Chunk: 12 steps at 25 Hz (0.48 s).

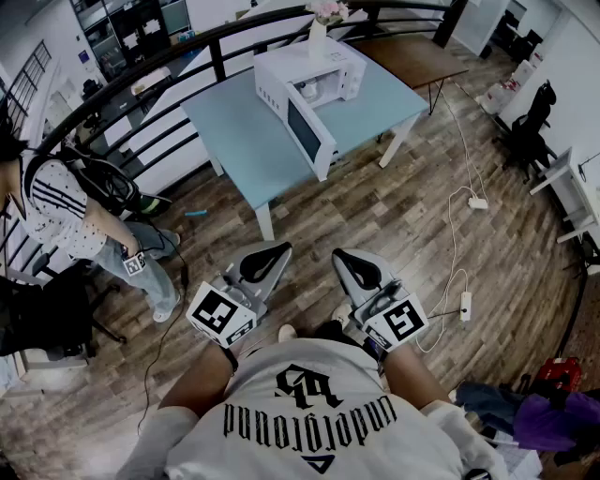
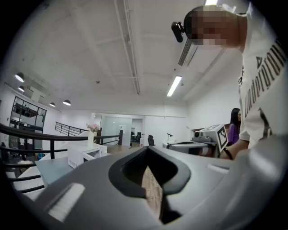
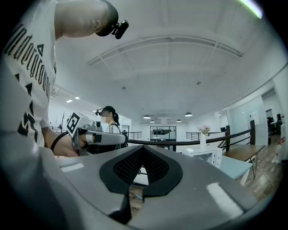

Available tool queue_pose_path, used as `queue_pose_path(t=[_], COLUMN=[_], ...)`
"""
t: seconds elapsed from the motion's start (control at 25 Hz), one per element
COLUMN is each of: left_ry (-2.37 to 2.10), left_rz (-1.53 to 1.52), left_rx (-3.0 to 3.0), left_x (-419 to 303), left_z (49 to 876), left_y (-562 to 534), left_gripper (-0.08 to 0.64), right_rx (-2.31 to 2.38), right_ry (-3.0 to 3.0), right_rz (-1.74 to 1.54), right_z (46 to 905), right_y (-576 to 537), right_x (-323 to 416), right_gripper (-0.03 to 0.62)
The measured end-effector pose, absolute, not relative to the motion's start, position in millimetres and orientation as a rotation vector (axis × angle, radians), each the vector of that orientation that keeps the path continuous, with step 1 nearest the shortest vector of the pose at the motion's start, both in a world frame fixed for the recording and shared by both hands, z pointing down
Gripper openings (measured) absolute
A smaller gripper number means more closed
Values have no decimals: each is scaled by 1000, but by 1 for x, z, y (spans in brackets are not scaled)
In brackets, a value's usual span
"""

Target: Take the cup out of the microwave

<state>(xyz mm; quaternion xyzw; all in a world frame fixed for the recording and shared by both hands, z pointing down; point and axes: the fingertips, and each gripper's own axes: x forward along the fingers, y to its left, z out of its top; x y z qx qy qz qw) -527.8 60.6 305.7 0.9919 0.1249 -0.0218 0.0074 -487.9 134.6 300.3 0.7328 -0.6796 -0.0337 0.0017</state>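
Observation:
A white microwave (image 1: 314,80) stands on a light-blue table (image 1: 244,141), and its door (image 1: 309,139) is swung open toward me. I cannot make out a cup inside from here. My left gripper (image 1: 270,255) and right gripper (image 1: 352,262) are held side by side near my chest, over the wood floor, well short of the table. Both have their jaws together and hold nothing. The left gripper view looks past the left gripper (image 2: 148,150) to the microwave (image 2: 85,155) far off at the left. The right gripper (image 3: 143,148) has the microwave (image 3: 204,155) at its right.
A vase of flowers (image 1: 319,28) stands behind the microwave. A black railing (image 1: 141,84) curves behind the table. A person in a striped top (image 1: 66,216) stands at the left. A brown table (image 1: 412,56), an office chair (image 1: 530,131) and a floor cable with power strip (image 1: 464,305) lie to the right.

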Motion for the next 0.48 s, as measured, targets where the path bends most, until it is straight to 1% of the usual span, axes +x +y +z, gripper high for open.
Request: queue_pose_path(t=[0.28,0.48], left_ry=[395,421], left_rz=[-42,-17], left_rx=[3098,3096], left_x=[-501,-466], left_z=[311,316], left_y=[73,86], left_gripper=[50,50], right_rx=[2298,2301], right_ry=[-2123,-2146], right_rz=[-95,-92], right_z=[305,307], right_y=[149,160], right_x=[-459,-428], right_gripper=[0,0])
